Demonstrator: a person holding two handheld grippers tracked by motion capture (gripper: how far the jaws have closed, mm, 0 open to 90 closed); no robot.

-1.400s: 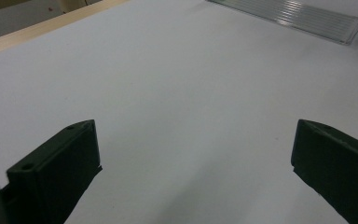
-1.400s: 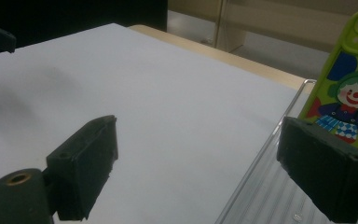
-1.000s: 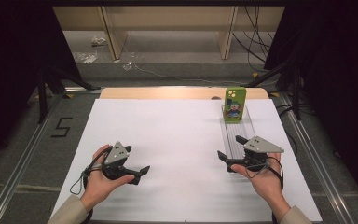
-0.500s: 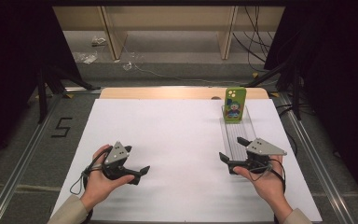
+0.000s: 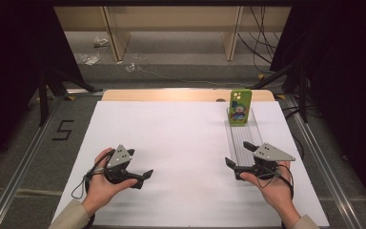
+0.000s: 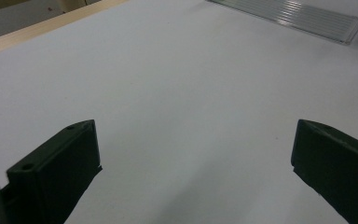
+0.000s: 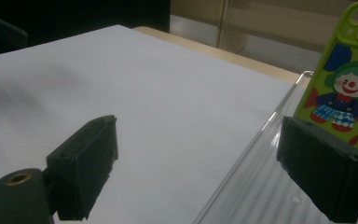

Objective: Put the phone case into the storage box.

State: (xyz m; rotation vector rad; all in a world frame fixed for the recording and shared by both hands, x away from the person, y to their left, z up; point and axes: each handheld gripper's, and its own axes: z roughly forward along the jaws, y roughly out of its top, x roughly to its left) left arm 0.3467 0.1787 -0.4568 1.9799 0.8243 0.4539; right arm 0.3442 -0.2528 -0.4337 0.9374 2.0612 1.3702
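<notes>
- Your left gripper (image 5: 145,175) rests low over the white sheet (image 5: 171,143). Its two black, blocky jaws stand wide apart, with nothing between them.
- Your right gripper (image 5: 238,157) sits at the near end of the clear rack (image 5: 248,138). Its jaws stand wide apart too, and they hold nothing.
- The rack is see-through plastic, long and thin, with fine ridges along its floor.
- The phone case (image 5: 239,107) stands upright at the far end of the rack. It is bright green and smooth, with round corners and round camera holes at the top. A clown is drawn on it.
- The sheet is flat, plain and matte.
- A pale wooden edge (image 5: 171,95) runs along the far side of the sheet.
</notes>
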